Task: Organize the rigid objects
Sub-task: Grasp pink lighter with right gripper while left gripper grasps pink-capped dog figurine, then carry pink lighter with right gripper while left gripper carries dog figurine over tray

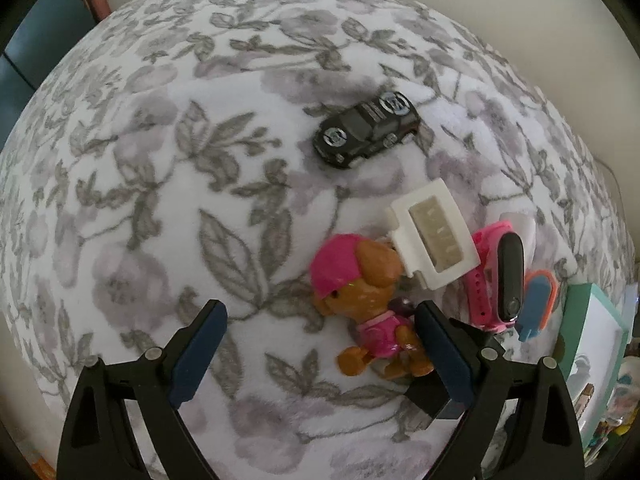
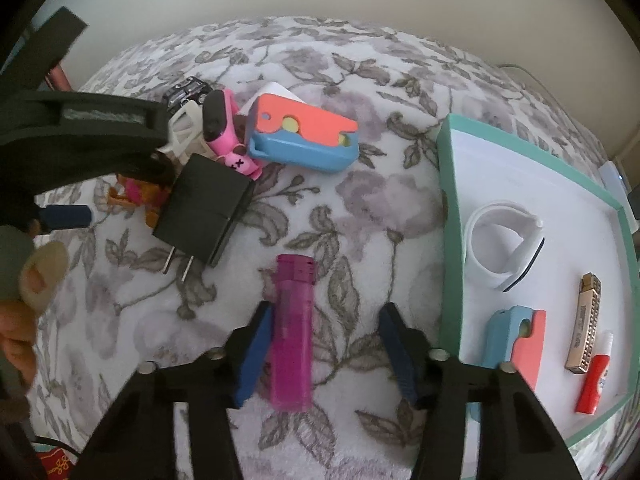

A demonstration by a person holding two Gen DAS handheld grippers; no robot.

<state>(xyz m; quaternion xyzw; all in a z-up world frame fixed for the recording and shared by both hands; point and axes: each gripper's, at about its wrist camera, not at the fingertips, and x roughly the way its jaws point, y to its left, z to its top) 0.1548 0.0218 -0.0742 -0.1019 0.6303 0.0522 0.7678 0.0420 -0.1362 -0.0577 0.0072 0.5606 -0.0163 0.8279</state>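
Pink lighter point(image 2: 291, 332) btwn R gripper point(image 2: 326, 350) pads | tray point(image 2: 450, 216): harmonica point(image 2: 583, 322), glue point(image 2: 595, 376)

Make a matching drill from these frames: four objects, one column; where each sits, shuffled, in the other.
1. lighter
2. harmonica
3. toy car
4. puppy figure

A. in the teal tray
B. alone on the blanket, beyond the pile
C. between the right gripper fingers
D. by the left gripper, next to its right finger

Pairs: 1-C, 2-A, 3-B, 4-D
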